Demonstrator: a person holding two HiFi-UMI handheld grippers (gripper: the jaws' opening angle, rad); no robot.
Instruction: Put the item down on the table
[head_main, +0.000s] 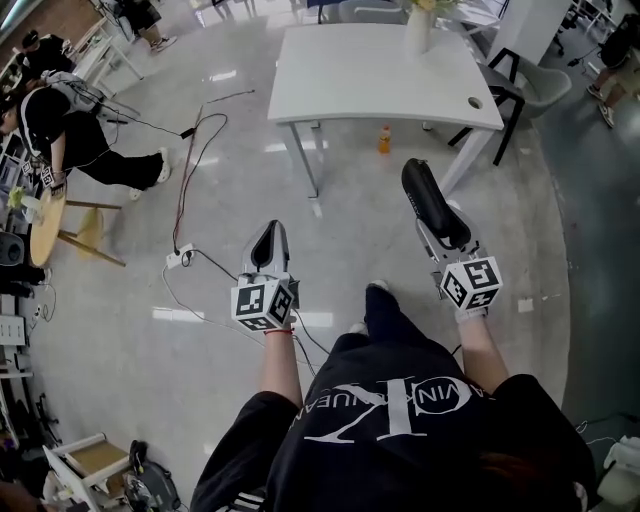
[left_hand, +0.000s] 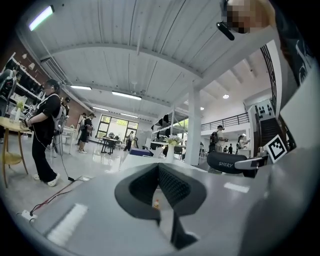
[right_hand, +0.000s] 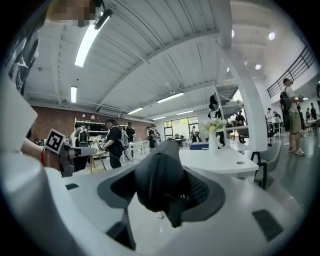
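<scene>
A long black case-like item (head_main: 430, 200) with white print on its side (left_hand: 227, 163) is held well above the floor, and my right gripper (head_main: 440, 232) is shut on it. In the right gripper view the item (right_hand: 159, 180) fills the space between the jaws. The white table (head_main: 380, 80) stands ahead, short of which both grippers hang. My left gripper (head_main: 268, 245) is lower and to the left, its jaws together with nothing between them (left_hand: 159, 176).
A white vase of flowers (head_main: 418, 28) stands on the table's far edge. An orange bottle (head_main: 384, 140) is on the floor under the table. A dark chair (head_main: 520, 85) is at its right. Cables and a power strip (head_main: 180, 255) lie left, near a person (head_main: 70, 130).
</scene>
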